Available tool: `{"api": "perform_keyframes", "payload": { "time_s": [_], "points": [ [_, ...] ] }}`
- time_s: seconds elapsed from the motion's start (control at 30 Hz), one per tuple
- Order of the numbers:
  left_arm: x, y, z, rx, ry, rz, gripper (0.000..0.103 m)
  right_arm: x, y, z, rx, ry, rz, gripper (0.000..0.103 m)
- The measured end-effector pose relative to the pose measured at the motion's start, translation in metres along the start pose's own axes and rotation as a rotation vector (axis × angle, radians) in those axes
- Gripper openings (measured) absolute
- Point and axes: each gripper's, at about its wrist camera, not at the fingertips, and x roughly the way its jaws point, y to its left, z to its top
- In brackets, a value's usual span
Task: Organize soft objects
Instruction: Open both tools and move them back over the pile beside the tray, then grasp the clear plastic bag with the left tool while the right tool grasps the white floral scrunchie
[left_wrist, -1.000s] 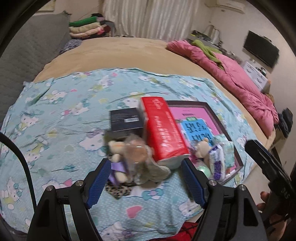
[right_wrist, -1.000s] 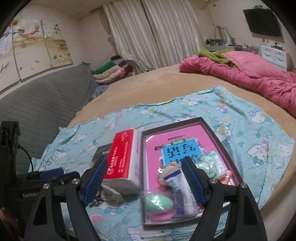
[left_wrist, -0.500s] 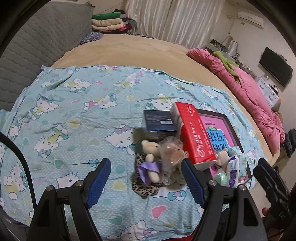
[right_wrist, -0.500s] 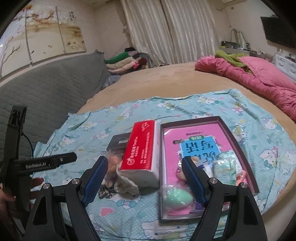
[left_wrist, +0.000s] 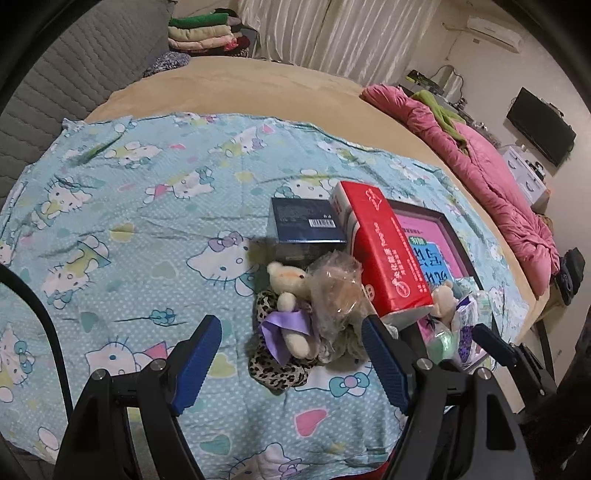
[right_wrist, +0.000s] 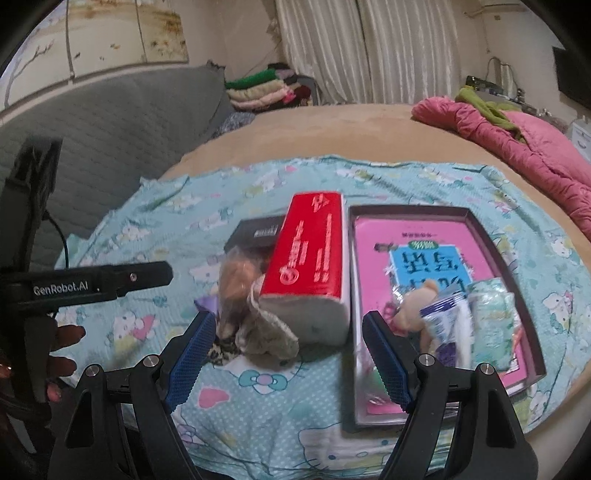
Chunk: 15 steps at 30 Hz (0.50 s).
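Both cameras are pulling back and up versus 1 s ago; left view is now showing far more of the Hello Kitty sheet (left_wrist: 155, 206) spread on the bed (left_wrist: 258, 85), and the right view is sliding left so the tissue pack sits centred.

Left gripper (left_wrist: 291, 354) is hanging open, jaws wide, holding nothing, aimed at the soft pile near the sheet's front edge: cream teddy (left_wrist: 291, 295) with purple bow lying on a leopard-print piece (left_wrist: 273, 365), touching a crinkly plastic-wrapped plush (left_wrist: 336, 291). Right gripper (right_wrist: 288, 350) is also spread open and empty, hovering in front of the red tissue pack (right_wrist: 314, 258), which is sitting between the pile and the tray (right_wrist: 476, 229).

Tray is already holding a small bear (right_wrist: 417, 306), a blue-white packet (right_wrist: 443, 317) and a pale green packet (right_wrist: 491, 321) at its front end. Dark box (left_wrist: 306, 225) is sitting behind the pile.

Risks, as I'm judging them:
- pile items are touching and overlapping, so a close on the teddy is likely dragging the leopard piece or plastic wrap along
- plastic wrap is looking slick and could be slipping out of the jaws
- tissue pack is sitting just beside the pile; a wide approach could be bumping it into the tray
- the 2 grippers are working close together and could be clashing
- sheet is loose and could be bunching under a low grab
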Motion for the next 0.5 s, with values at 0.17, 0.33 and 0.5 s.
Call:
{"api": "perform_keyframes", "payload": {
  "time_s": [0.17,0.33,0.5],
  "points": [
    [0.012,0.001,-0.003,0.009,0.025,-0.026,0.078,0.018,0.008,-0.008,-0.043,0.034,0.001,0.083],
    [0.026,0.009,-0.006,-0.007,0.047,-0.017,0.078,0.031,0.015,-0.014,-0.07,0.063,0.005,0.083],
    [0.043,0.024,-0.005,-0.041,0.071,-0.013,0.078,0.029,0.023,-0.011,-0.121,0.035,0.007,0.083]
  ]
}}
